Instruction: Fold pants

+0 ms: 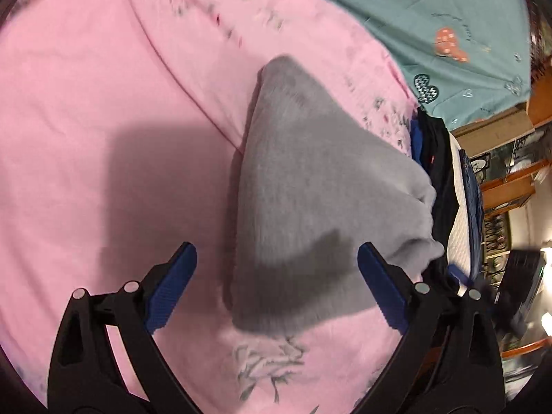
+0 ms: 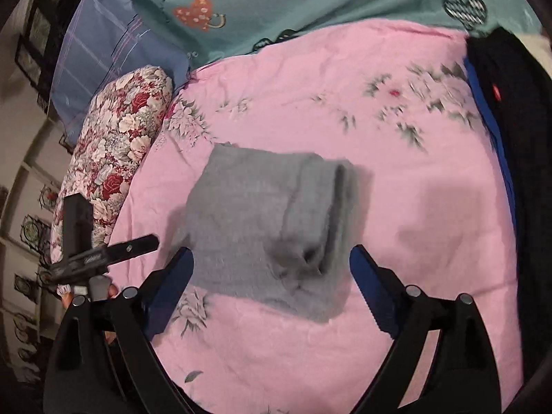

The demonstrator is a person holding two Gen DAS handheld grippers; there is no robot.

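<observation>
Both tongs, the left tongs (image 1: 277, 288) and right tongs (image 2: 271, 291), are hanging released and empty above grey pants (image 2: 272, 227), which are lying just ahead of and between their tips as a compact bundle, judged already folded. The bundle is sitting on a pink floral bedsheet (image 2: 396, 224); dark clothes (image 2: 517, 138) are lying piled to the right, a floral bolster (image 2: 117, 145) to the left.

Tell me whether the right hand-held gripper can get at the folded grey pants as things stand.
Probably yes. The right hand-held gripper is open, and the grey pants lie folded on the pink sheet straight ahead with nothing between. The left hand-held gripper is open too.
</observation>
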